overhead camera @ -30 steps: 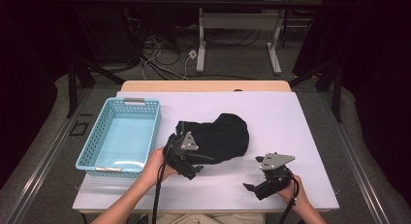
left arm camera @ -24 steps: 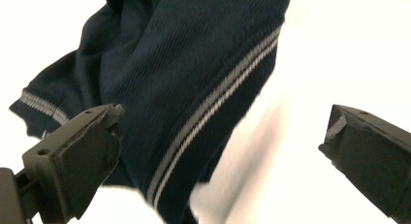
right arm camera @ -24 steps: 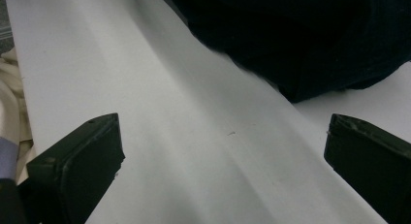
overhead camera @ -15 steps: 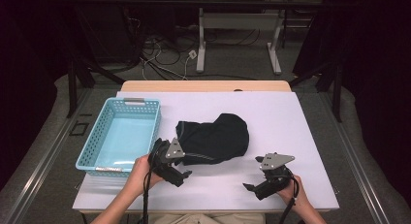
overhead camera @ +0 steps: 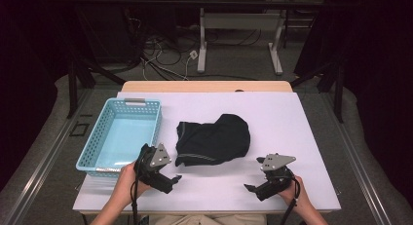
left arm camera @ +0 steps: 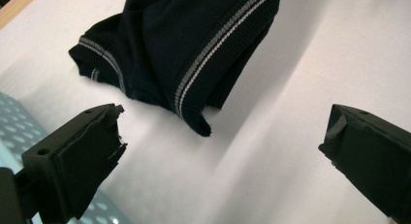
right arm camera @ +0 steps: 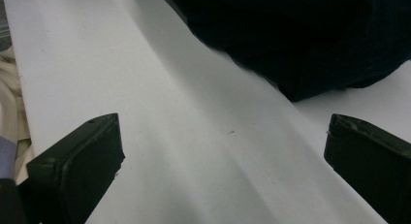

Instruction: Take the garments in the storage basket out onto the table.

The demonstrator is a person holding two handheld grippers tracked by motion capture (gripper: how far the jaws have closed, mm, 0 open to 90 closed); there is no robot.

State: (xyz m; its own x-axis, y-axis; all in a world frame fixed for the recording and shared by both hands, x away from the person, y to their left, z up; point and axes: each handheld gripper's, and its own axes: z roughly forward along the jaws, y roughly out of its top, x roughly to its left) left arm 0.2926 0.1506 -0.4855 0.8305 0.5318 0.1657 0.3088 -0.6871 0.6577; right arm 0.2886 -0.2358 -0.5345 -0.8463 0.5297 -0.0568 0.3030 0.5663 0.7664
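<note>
A black garment with grey-striped ribbed edges lies crumpled in the middle of the white table. My left gripper sits on the table just off the garment's near-left corner, open, with nothing in it. In the left gripper view its gripper gapes wide, and the striped hem of the garment lies a short way ahead. Near the front right my right gripper rests open and holds nothing. The right gripper view has its gripper over bare table, with the garment beyond at the upper right.
A light blue plastic basket, nothing inside it, stands on the table's left side, close to my left hand; its rim shows by the left jaw. Desk legs and cables stand on the floor behind the table.
My left gripper has drawn back from the garment's near-left edge toward the front left and now sits clear of the cloth. The right gripper has not moved.
</note>
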